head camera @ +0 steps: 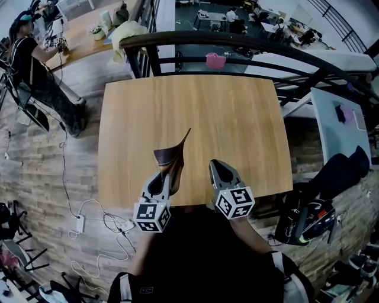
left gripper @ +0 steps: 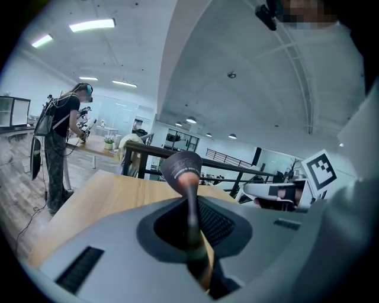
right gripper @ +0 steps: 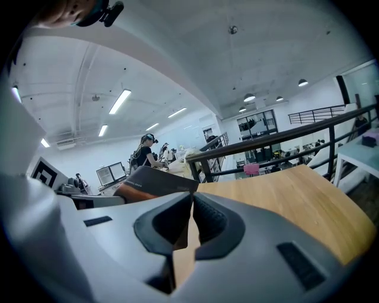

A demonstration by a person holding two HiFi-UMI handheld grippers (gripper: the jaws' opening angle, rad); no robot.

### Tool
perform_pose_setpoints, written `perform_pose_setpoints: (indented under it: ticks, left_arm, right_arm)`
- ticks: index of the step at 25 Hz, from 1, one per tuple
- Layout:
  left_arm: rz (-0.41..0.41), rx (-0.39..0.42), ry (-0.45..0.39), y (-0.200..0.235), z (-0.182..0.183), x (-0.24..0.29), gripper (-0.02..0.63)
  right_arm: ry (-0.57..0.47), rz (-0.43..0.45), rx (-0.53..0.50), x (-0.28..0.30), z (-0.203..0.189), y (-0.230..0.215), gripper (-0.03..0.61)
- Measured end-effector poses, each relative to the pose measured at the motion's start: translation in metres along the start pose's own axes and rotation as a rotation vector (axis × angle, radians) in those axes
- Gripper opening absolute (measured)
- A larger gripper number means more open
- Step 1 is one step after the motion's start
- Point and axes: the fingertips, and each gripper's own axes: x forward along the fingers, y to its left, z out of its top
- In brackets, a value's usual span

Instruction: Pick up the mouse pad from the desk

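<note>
We stand in an open-plan office or lab on a mezzanine: past our wooden desk point(head camera: 195, 112), a black railing point(head camera: 237, 42) at twelve o'clock overlooks workstations point(head camera: 211, 17) below at one o'clock, a person point(head camera: 35, 68) works at another desk at ten o'clock, cables and adapters point(head camera: 80, 223) trail at eight o'clock, strip lights point(left gripper: 92, 25) overhead

left claw point(head camera: 168, 177) clamped, right claw point(head camera: 218, 165) closed, empty

I see the mouse pad point(head camera: 172, 155) off the desk point(head camera: 237, 118), standing on edge with its lower end pinched in the left gripper point(head camera: 168, 177). It's thin, floppy and dark, with a brown-orange face. It curls, top corner pointing up and away, over the desk's near edge.
</note>
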Motion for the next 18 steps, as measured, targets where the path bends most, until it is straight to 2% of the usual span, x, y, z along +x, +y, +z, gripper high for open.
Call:
perform_pose_setpoints:
  ticks: [18]
  left_arm:
    - [-0.019, 0.007, -0.013, -0.0005, 0.0046, 0.0053, 0.058]
  right_arm:
    - [-0.003, -0.017, -0.019, -0.0009, -0.0028, 0.0042, 0.029]
